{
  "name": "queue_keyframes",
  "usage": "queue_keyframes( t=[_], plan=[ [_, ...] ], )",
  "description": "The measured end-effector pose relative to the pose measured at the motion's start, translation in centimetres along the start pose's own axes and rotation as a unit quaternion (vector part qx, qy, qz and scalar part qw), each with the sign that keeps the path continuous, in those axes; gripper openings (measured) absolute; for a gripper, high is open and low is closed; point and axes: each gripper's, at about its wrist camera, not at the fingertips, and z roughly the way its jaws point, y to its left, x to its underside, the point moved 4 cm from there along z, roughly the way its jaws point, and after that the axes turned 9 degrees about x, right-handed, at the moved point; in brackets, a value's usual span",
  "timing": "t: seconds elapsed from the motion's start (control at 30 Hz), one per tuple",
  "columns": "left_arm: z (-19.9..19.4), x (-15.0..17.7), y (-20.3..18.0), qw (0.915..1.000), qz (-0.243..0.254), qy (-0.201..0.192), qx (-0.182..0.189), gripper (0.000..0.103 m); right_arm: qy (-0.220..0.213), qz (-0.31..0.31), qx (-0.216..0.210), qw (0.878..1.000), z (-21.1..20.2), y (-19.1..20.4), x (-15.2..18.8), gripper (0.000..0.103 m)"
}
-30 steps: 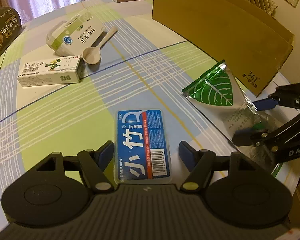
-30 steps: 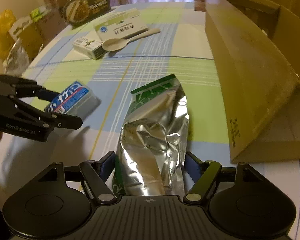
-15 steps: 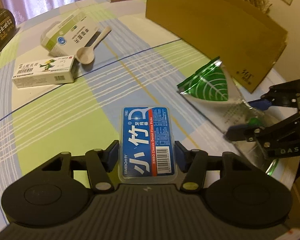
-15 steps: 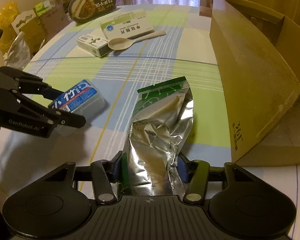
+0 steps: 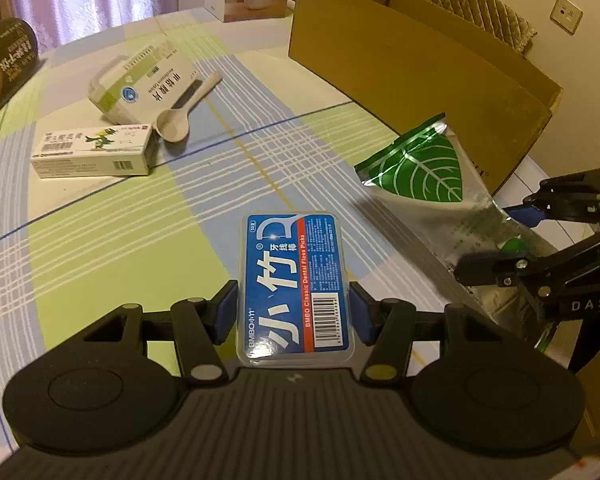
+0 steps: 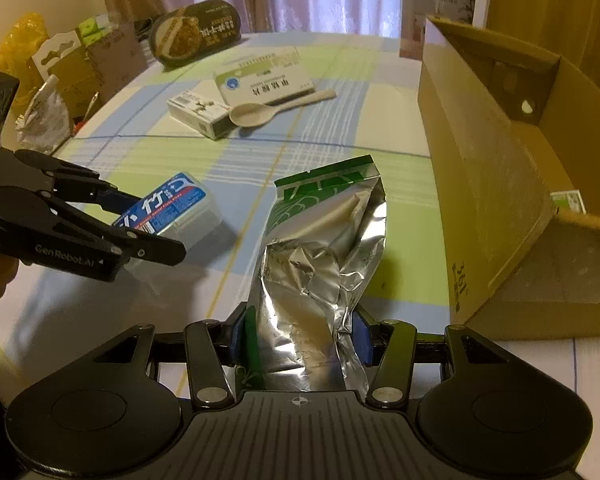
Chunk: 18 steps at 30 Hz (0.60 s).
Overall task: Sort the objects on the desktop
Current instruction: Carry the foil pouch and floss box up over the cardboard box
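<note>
A blue dental floss pick box (image 5: pixel 294 280) sits between the fingers of my left gripper (image 5: pixel 294 316), which is shut on its sides. The right wrist view shows the same floss pick box (image 6: pixel 172 208) held in the left gripper (image 6: pixel 148 226) slightly above the tablecloth, with a shadow under it. My right gripper (image 6: pixel 300 340) is shut on the near end of a crumpled silver and green foil pouch (image 6: pixel 324 248). From the left wrist view the pouch (image 5: pixel 424 168) shows its green leaf print, with the right gripper (image 5: pixel 496 240) clamped on its lower end.
An open cardboard box (image 6: pixel 500 160) stands along the right side of the table. Two white medicine boxes (image 5: pixel 92 152) (image 5: pixel 148 84) and a beige spoon (image 5: pixel 180 116) lie at the far left. A dark oval bowl (image 6: pixel 196 34) and bags (image 6: pixel 44 116) crowd the left edge.
Both grippers went from open around their items to shut on them. The floss box and the foil pouch have risen a little off the cloth.
</note>
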Motion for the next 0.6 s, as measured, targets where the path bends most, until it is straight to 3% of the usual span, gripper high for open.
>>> queue_keyframes(
  t=[0.6],
  plan=[
    [-5.3, 0.4, -6.6, 0.9933, -0.076, -0.068, -0.054, 0.052, -0.068, 0.011, -0.018, 0.997, -6.3, -1.1, -1.1, 0.048]
  ],
)
